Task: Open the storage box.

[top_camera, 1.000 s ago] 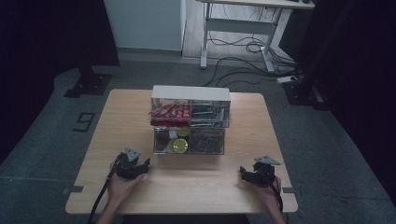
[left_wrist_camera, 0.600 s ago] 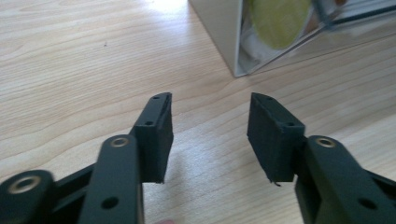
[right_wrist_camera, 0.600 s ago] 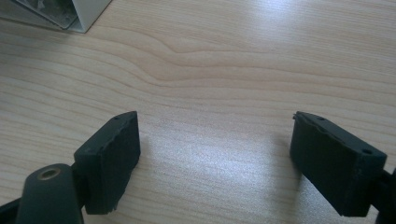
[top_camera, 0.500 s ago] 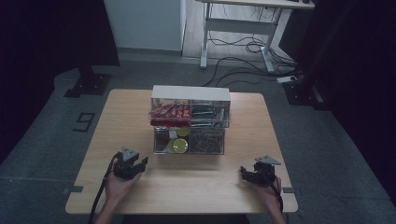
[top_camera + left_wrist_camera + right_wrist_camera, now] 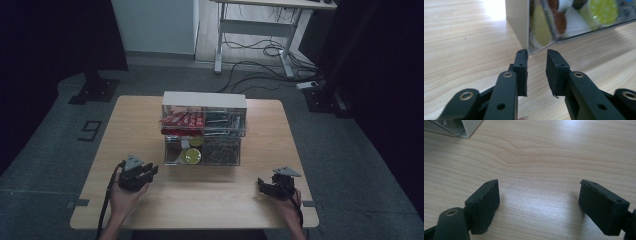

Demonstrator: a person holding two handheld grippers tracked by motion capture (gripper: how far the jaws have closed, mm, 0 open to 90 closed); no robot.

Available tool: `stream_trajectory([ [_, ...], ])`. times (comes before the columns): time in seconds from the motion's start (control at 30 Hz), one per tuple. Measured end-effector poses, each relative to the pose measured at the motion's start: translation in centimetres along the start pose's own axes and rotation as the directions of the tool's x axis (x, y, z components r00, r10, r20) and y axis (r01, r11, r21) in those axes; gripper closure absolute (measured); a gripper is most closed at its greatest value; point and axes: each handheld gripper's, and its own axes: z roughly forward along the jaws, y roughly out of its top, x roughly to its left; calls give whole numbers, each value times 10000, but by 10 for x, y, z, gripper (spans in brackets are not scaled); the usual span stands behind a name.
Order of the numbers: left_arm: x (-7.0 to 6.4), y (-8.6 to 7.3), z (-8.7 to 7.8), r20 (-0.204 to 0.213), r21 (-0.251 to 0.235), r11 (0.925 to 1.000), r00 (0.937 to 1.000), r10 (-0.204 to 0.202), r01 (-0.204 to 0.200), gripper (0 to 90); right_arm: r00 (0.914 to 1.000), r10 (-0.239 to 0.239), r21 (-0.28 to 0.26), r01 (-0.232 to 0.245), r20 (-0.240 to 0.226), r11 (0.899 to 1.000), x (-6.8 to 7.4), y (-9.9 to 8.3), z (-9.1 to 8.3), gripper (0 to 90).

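High view first: the left gripper (image 5: 145, 173) now sits a little nearer to the lower drawer (image 5: 202, 151) of the clear organizer (image 5: 204, 127) than it did one second ago, while the right gripper (image 5: 264, 185) rests at almost the same place near the front right of the table (image 5: 150, 120), well apart from the organizer. The change is small, so the work seems to be only at its beginning, probably an approach to the drawer.

Left gripper view: the jaws are parted by a narrow gap and hold nothing. They point at the front left corner of the drawer, which is near but not touching. Round yellow-green capsules (image 5: 602, 11) lie inside, behind the clear wall.

Right gripper view: the jaws stand wide apart over bare wood, with nothing between them. One corner of the organizer (image 5: 466, 127) appears at the top left.
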Motion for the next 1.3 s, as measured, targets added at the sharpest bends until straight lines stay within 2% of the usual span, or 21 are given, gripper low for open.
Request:
stream_trajectory([
  [0.23,-6,9,-10,525,-293,9995,9985,154,-139,796,10000,17,-18,-17,28,10000,0,0,0,181],
  [0.5,-10,17,-22,732,-791,9966,9969,289,-230,869,10000,32,-30,-32,46,10000,0,0,0,188],
  [0.57,-13,21,-27,893,-954,9952,9955,308,-223,876,10000,37,-29,-36,48,10000,0,0,0,188],
  [0.8,-20,31,-40,1020,-1456,9889,9938,447,-296,886,10000,38,-35,-38,53,10000,0,0,0,190],
  [1.3,-23,42,-42,1312,-1526,9879,9902,475,-272,900,10000,53,-33,-53,55,10000,0,0,0,190],
])
